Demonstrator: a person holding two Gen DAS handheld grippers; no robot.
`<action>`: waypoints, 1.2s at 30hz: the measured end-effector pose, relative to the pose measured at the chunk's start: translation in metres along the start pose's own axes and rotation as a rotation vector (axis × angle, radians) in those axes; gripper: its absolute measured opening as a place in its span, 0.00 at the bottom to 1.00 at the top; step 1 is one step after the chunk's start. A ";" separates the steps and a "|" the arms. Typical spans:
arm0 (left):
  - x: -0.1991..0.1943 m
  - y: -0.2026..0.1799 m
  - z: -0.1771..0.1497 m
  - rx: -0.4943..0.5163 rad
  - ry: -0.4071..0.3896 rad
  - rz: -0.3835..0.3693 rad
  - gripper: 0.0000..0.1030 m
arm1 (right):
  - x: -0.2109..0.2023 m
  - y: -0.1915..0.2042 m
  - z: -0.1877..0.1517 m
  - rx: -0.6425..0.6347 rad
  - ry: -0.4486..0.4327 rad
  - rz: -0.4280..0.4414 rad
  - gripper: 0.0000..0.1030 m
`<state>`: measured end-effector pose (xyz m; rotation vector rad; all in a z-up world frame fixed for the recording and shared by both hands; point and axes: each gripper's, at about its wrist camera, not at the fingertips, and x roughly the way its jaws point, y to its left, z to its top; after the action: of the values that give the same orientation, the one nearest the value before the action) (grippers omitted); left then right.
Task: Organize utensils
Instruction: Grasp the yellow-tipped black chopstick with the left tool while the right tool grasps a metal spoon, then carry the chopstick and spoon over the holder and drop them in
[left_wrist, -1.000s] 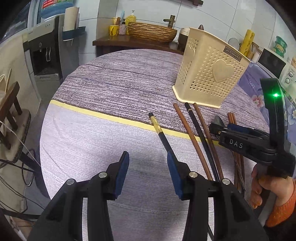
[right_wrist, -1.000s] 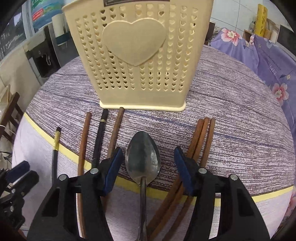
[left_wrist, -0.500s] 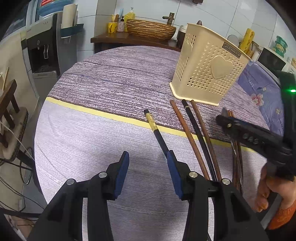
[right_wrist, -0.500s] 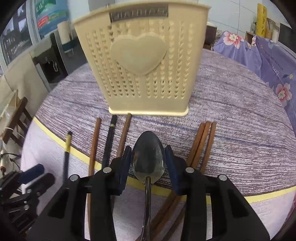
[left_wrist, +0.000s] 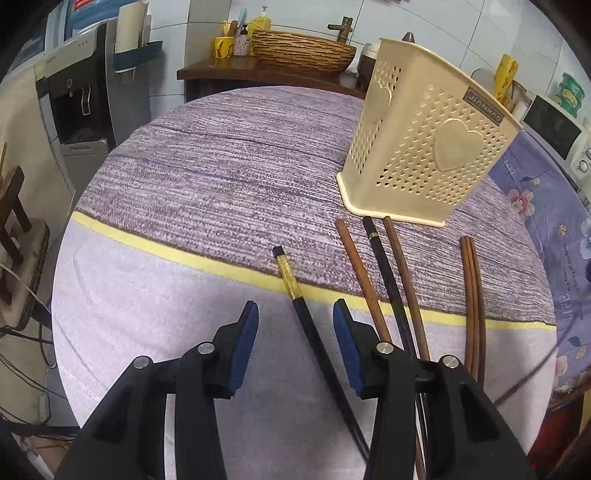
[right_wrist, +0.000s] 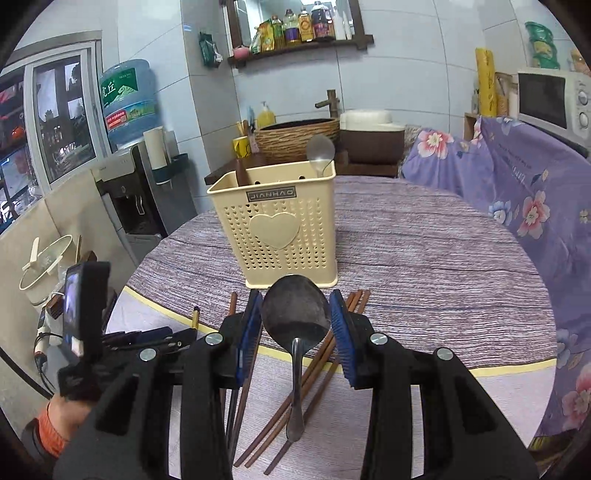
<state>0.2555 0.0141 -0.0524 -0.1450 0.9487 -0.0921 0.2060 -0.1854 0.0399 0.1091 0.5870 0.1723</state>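
a: above the table edge, the right gripper (right_wrist: 295, 325) is clamped on the metal spoon (right_wrist: 295, 314) by its bowl, handle hanging down, short of the cream utensil holder (right_wrist: 280, 229).

b: so the step is carrying it over. and the left gripper (left_wrist: 294, 334)?

a: spread wide, straddling the black gold-banded chopstick (left_wrist: 295, 295) without touching it. next i'd guess: lift the spoon over the holder's rim, then let go.

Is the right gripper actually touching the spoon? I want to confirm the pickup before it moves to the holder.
Touching. The right wrist view shows the spoon bowl wedged between the right gripper pads, both blue faces against its edges, handle hanging clear above the chopsticks.
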 end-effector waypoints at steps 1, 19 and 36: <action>0.003 -0.002 0.003 0.004 0.002 0.018 0.34 | -0.002 0.000 0.000 0.000 -0.005 0.003 0.37; 0.021 -0.027 0.015 0.038 0.042 0.197 0.11 | -0.014 -0.003 -0.008 0.012 -0.024 0.049 0.37; 0.010 -0.030 0.023 0.056 0.001 0.154 0.08 | -0.014 -0.007 -0.007 0.018 -0.027 0.041 0.37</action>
<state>0.2798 -0.0146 -0.0428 -0.0195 0.9543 0.0234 0.1914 -0.1941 0.0403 0.1413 0.5594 0.2052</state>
